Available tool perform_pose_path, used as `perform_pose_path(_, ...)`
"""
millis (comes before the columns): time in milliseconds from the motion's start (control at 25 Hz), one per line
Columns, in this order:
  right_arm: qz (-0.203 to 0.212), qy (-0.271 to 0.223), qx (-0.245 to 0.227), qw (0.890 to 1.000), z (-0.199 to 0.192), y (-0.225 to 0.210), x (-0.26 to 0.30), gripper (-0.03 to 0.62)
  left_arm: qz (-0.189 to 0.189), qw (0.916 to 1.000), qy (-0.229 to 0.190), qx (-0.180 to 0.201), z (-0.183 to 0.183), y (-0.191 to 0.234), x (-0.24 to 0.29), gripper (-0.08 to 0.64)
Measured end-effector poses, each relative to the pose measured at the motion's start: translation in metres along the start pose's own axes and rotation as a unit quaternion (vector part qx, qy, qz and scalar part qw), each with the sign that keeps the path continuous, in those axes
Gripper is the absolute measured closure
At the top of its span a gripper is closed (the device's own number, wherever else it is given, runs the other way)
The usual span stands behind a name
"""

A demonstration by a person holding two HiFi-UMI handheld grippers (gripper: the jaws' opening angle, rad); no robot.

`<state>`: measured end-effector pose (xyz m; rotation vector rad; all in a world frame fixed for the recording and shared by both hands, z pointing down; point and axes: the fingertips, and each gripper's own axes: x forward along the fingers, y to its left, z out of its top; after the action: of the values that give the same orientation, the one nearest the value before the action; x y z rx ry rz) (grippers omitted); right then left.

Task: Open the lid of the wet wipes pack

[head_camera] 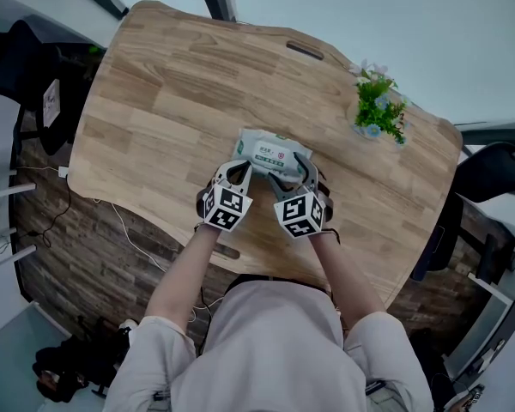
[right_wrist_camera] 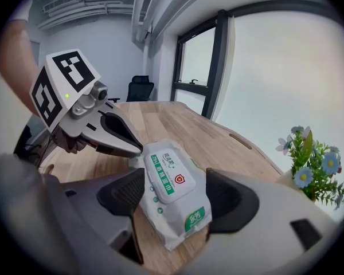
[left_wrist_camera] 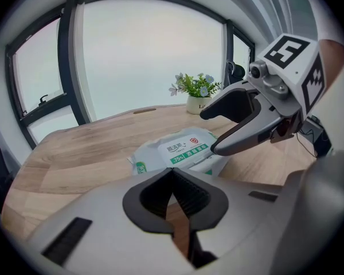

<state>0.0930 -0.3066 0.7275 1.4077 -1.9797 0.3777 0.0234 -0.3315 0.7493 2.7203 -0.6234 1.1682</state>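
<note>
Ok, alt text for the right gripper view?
The right gripper's open jaws frame a wet wipes pack, lid shut, lying on a wooden table. The left gripper, jaws shut, hangs at the pack's far left; a potted plant stands right.

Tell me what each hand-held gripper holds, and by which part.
Nothing is held. The left hand-held gripper is shut and empty; the right hand-held gripper is open, the wet wipes pack between its jaws but not clamped.

Left gripper (left_wrist_camera: 172,172) jaws closed tip to tip, right gripper (right_wrist_camera: 175,189) jaws spread wide, both angled downward side by side, forearms (head_camera: 185,269) extended forward
</note>
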Motion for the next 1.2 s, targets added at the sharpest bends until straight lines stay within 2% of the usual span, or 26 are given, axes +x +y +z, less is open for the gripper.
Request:
perform_pose_path(360,0.006,0.007,-0.033,0.999,0.0,0.002,0.01,0.255,-0.002,0.9999,0.012,-0.004,-0.005,0.0,0.01,0.54)
perform_pose_path(920,0.009,0.022,-0.07,0.997,0.002,0.008,0.026,0.259,-0.007,0.9997,0.003,-0.024,-0.006,0.0,0.012,0.54)
perform_pose_path(1200,0.008,0.031,-0.071,0.997,-0.001,0.009,0.029,0.256,-0.015,0.9995,-0.002,-0.028,-0.006,0.0,0.012,0.539)
